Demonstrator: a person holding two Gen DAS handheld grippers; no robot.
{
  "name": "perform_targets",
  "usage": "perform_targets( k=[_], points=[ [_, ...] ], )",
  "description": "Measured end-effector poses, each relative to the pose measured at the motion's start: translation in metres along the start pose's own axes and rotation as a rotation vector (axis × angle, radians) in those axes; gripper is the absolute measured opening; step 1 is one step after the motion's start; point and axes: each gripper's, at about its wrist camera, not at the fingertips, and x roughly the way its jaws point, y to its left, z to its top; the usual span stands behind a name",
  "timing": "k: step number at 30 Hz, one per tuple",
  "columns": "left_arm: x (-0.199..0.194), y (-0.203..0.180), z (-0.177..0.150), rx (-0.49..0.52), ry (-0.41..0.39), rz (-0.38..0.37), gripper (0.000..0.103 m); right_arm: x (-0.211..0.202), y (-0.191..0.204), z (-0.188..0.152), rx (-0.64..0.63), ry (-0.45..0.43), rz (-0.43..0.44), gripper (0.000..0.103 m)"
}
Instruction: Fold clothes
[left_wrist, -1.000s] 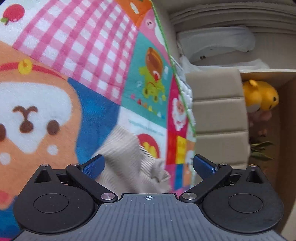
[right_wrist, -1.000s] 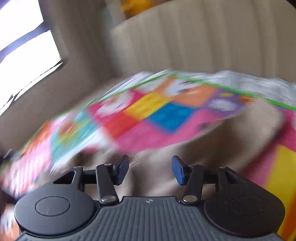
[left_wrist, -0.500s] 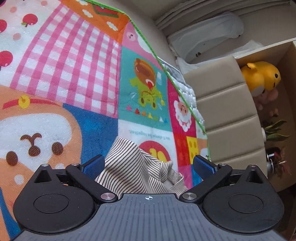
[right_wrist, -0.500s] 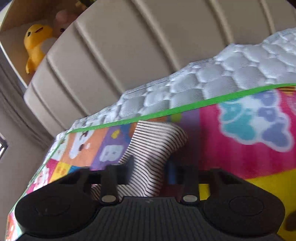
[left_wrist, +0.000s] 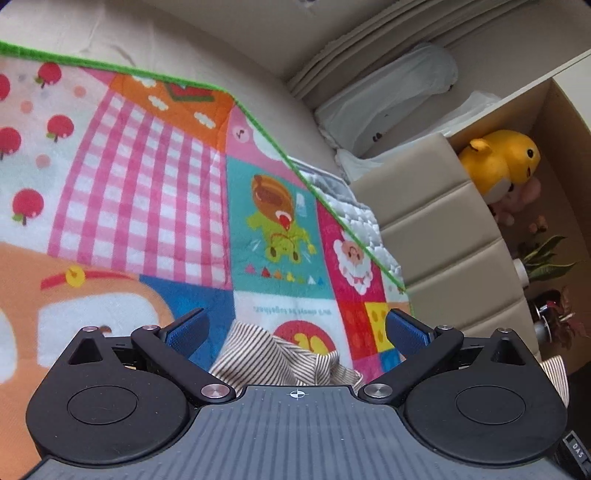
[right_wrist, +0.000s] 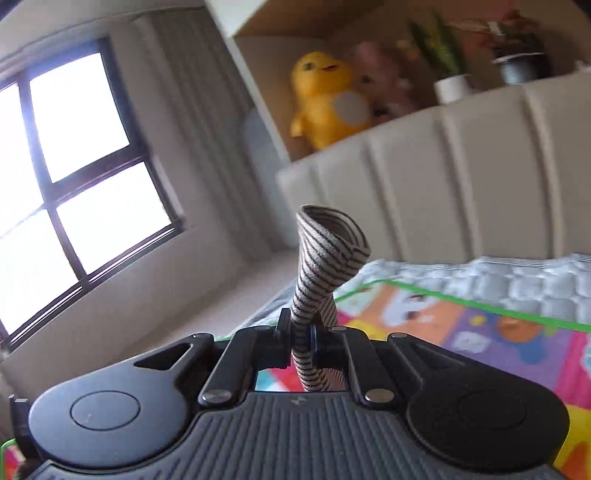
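Note:
A brown-and-white striped garment (left_wrist: 266, 354) lies bunched on a colourful patchwork play mat (left_wrist: 147, 184), low in the left wrist view. My left gripper (left_wrist: 295, 326) hovers above it, its blue pads wide apart and touching nothing; the garment shows between and below the fingers. In the right wrist view my right gripper (right_wrist: 301, 334) is shut on a twisted end of the same striped garment (right_wrist: 325, 254). That end sticks up past the fingertips, lifted above the mat (right_wrist: 480, 332).
A padded beige headboard (left_wrist: 443, 240) (right_wrist: 461, 166) borders the bed. On the shelf behind it are a yellow plush toy (left_wrist: 498, 158) (right_wrist: 325, 99) and potted plants (right_wrist: 450, 74). A window (right_wrist: 74, 147) is at left. Quilted mattress (right_wrist: 498, 277) shows beyond the mat's green edge.
The right gripper went from open to shut on the striped garment and rose with it, swinging up toward the headboard. The left gripper rose and rolled, staying open.

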Motion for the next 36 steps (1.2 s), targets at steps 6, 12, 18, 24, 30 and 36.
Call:
perform_targets(
  k=[6, 12, 18, 24, 30, 36],
  points=[
    [-0.017, 0.023, 0.018, -0.07, 0.022, -0.084, 0.103, 0.04, 0.084, -0.042, -0.104, 0.1, 0.075, 0.009],
    [-0.015, 0.037, 0.023, -0.108, 0.062, -0.146, 0.103, 0.088, 0.148, -0.107, -0.178, 0.215, 0.076, 0.009],
    [-0.005, 0.046, 0.023, -0.116, 0.121, -0.156, 0.103, 0.101, 0.179, -0.153, -0.23, 0.357, 0.193, 0.04],
    [0.013, 0.039, 0.01, -0.075, 0.228, -0.158, 0.103, 0.068, 0.149, -0.157, -0.303, 0.373, 0.134, 0.049],
    [0.032, 0.02, -0.019, 0.108, 0.352, -0.025, 0.103, 0.039, 0.062, -0.138, -0.203, 0.311, -0.086, 0.05],
    [0.05, 0.029, -0.04, 0.051, 0.42, 0.093, 0.103, 0.029, -0.01, -0.128, -0.008, 0.236, -0.138, 0.057]
  ],
)
